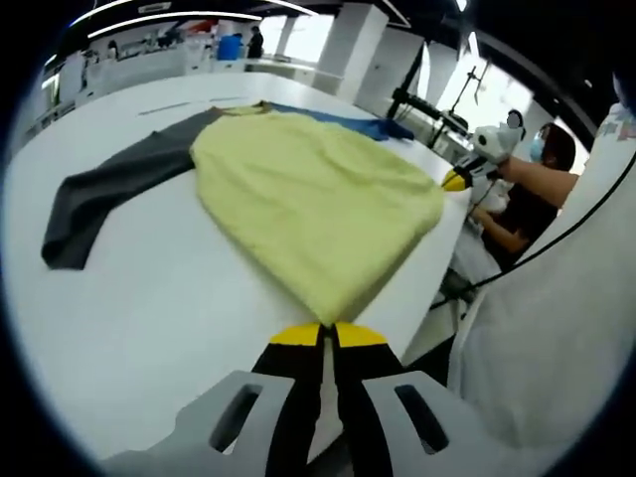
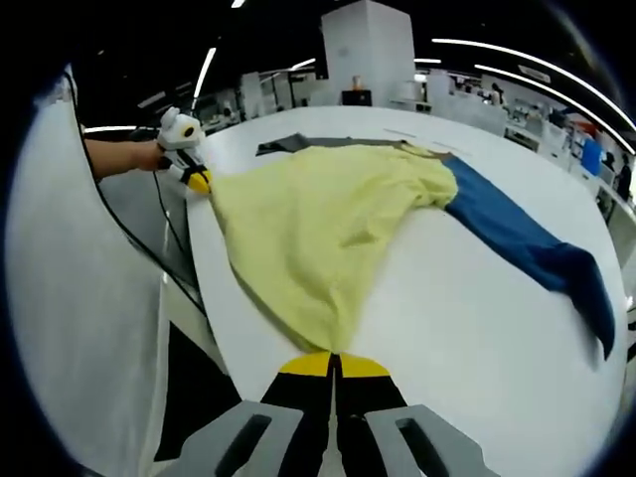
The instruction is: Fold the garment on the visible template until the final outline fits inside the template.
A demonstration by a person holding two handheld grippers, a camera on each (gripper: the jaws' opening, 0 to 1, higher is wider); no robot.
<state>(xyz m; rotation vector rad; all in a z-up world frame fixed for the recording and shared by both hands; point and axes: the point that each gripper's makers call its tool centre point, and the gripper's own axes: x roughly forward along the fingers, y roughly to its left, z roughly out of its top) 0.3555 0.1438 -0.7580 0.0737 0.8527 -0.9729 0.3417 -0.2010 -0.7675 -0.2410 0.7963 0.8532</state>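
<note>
Both grippers were clamped on hem corners of the yellow body of the garment: the left gripper at one corner, the right gripper at the other. From the jaws the cloth ran away across the white table, long axis toward the grey sleeve and blue sleeve.

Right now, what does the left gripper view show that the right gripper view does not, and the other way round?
Left gripper view: the grey fabric at full length, and the right tongs at the garment's far corner. Right gripper view: the blue fabric at full length, and the left tongs at the far corner. Shared: the yellow garment on the white table, each view's own tongs shut on its edge.
</note>
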